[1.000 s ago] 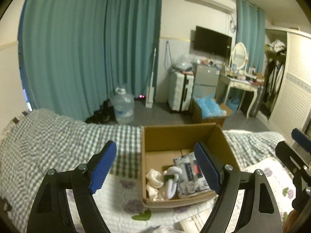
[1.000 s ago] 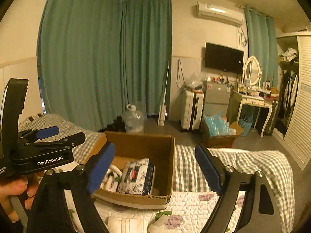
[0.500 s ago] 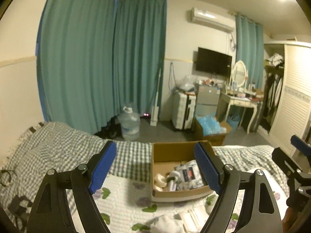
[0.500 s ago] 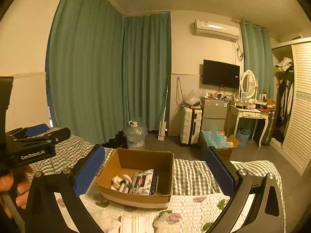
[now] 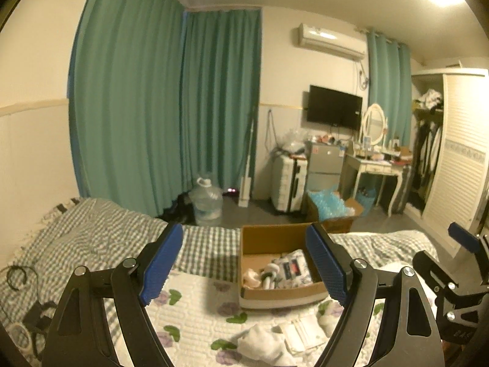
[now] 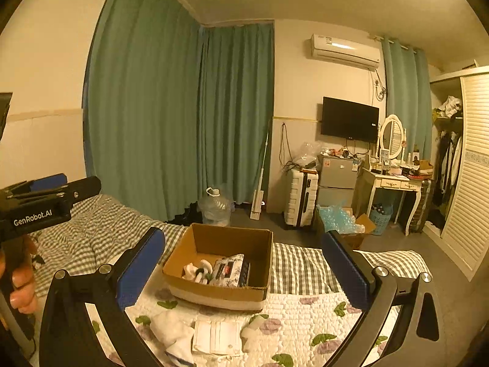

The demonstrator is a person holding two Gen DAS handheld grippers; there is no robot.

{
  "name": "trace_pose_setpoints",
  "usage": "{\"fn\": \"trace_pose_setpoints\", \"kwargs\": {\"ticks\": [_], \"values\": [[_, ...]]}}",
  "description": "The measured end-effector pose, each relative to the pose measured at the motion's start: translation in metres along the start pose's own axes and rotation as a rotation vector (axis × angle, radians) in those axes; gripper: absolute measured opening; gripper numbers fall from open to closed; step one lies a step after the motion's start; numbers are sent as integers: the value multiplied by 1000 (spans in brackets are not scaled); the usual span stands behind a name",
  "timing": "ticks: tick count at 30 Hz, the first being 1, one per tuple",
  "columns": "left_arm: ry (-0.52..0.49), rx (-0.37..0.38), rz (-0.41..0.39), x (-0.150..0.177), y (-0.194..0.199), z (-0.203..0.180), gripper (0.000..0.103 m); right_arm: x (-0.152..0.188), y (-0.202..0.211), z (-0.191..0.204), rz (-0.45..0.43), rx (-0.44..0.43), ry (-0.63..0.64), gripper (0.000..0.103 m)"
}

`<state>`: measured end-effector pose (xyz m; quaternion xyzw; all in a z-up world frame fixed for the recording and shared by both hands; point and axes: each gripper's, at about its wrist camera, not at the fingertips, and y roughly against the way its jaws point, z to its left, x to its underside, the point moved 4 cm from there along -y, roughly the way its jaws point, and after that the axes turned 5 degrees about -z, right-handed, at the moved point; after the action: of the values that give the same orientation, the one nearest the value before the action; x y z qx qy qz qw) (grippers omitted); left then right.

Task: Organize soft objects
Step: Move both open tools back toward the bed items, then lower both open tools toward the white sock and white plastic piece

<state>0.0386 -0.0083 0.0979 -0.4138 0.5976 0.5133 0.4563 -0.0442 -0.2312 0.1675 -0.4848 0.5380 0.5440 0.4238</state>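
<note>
An open cardboard box [image 5: 276, 292] [image 6: 214, 292] stands on the bed and holds a floral packet [image 6: 227, 270], white rolled socks [image 6: 198, 272] and a pale cloth [image 5: 252, 276]. In front of the box lie a white crumpled cloth [image 5: 261, 344] [image 6: 172, 330], a folded white cloth [image 6: 215, 336] and another white piece [image 6: 253, 328]. My left gripper [image 5: 244, 264] is open and empty, held well above and behind the box. My right gripper [image 6: 244, 270] is open and empty, also raised behind the box.
The bed has a white floral quilt [image 6: 305, 315] over a grey checked blanket [image 5: 101, 232]. A black cable [image 5: 18, 275] lies at the bed's left. Beyond the bed are a water jug [image 5: 206, 203], suitcase [image 6: 301, 198], box of blue wrap [image 6: 339, 220] and dressing table [image 6: 394, 183].
Both grippers have pulled back and up from the box, which now looks smaller and farther. White cloths on the quilt in front of the box have come into view.
</note>
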Motion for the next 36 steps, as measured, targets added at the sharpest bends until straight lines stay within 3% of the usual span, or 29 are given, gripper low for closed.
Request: {"fn": "trace_pose_setpoints", "kwargs": {"ticks": [13, 19, 23, 27, 36], "values": [[-4, -31, 70, 38, -25, -1, 83, 26, -20, 7, 37, 2, 76, 103], [-37, -55, 119, 63, -46, -2, 83, 45, -34, 3, -10, 113, 117, 103], [-49, -57, 158, 81, -58, -6, 83, 66, -57, -2, 56, 127, 109, 103], [-63, -50, 195, 100, -70, -9, 83, 93, -79, -14, 149, 63, 33, 103], [-75, 9, 278, 144, -95, -16, 83, 156, -120, -25, 327, 43, -23, 101]]}}
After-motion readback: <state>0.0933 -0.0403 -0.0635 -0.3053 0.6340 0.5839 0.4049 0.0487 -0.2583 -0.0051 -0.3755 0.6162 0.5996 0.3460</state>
